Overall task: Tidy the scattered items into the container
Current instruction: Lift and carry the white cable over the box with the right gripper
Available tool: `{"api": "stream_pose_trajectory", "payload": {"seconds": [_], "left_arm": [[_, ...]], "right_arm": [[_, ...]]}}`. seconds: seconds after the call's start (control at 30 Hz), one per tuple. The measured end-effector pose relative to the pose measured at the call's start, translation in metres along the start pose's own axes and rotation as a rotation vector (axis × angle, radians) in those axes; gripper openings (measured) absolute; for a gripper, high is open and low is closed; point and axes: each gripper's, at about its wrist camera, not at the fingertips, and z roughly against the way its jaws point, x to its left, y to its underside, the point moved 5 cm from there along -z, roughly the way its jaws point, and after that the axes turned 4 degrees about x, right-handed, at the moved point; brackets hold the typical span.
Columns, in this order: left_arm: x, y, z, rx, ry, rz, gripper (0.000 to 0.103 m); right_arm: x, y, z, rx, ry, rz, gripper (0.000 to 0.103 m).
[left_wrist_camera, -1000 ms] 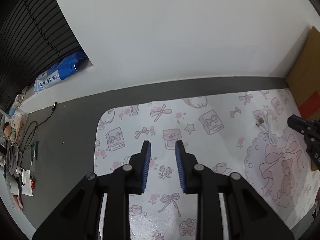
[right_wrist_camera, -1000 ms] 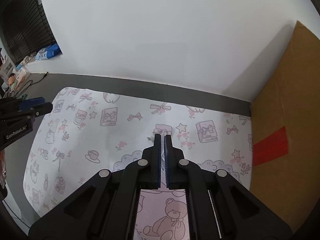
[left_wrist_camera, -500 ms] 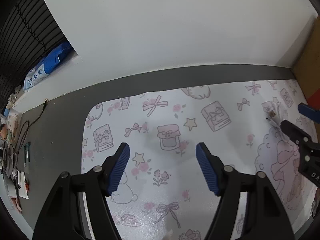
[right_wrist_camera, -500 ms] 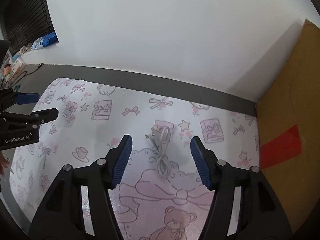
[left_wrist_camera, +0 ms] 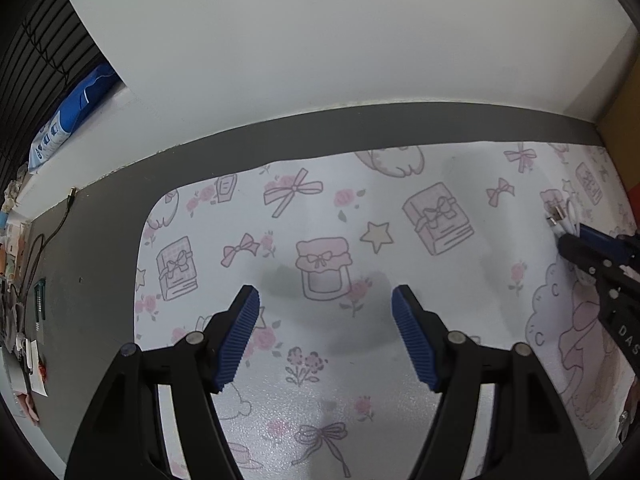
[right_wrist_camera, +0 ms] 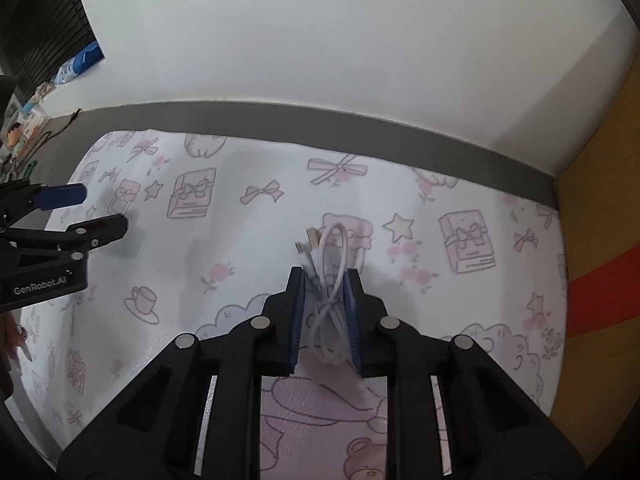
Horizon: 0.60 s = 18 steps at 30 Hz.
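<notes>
1. Where the white wall (left_wrist_camera: pixel 320 40) meets the surface, a grey tabletop (left_wrist_camera: pixel 100 260) runs along its foot, and most of that top is covered by a white mat (left_wrist_camera: pixel 400 272) printed with pink bows, books, jam jars, stars and a teddy bear.
2. At the right edge of the mat stands a brown cardboard panel (right_wrist_camera: pixel 600 280) with a red stripe across it; no container shows in either view.
3. Far to the left, past the wall's end, are a dark wire grid (left_wrist_camera: pixel 36 52), a blue-and-white packet (left_wrist_camera: pixel 68 120) and some small clutter too blurred to name.
4. Over bare mat near a printed jam jar, the left gripper (left_wrist_camera: pixel 325 312) points steeply down, its blue ribbed pads spread roughly half apart with nothing between them.
5. Toward the right side of the mat, the right gripper (right_wrist_camera: pixel 325 300) has its jaws drawn nearly together, and its blue pads press on both sides of a bundle.
6. That bundle is a coiled white charging cable (right_wrist_camera: pixel 332 280); its loop and plug ends stick out beyond the fingertips, over the mat beside a printed star, and whether it touches the mat cannot be told.
</notes>
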Motion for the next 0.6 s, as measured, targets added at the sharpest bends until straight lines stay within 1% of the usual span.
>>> {"api": "stream_pose_trajectory", "payload": {"seconds": [0.2,0.37,0.6], "left_arm": [[-0.002,0.001,0.003,0.007,-0.002,0.006,0.068],[-0.003,0.001,0.014,0.004,-0.007,0.003,0.068],[-0.008,-0.001,0.05,-0.023,0.0,0.001,0.068]], "right_arm": [[0.003,0.002,0.0,0.01,-0.026,-0.009,0.014],[0.008,0.0,0.008,0.006,-0.035,-0.013,0.014],[0.012,-0.011,0.037,-0.031,-0.029,-0.016,0.014]]}}
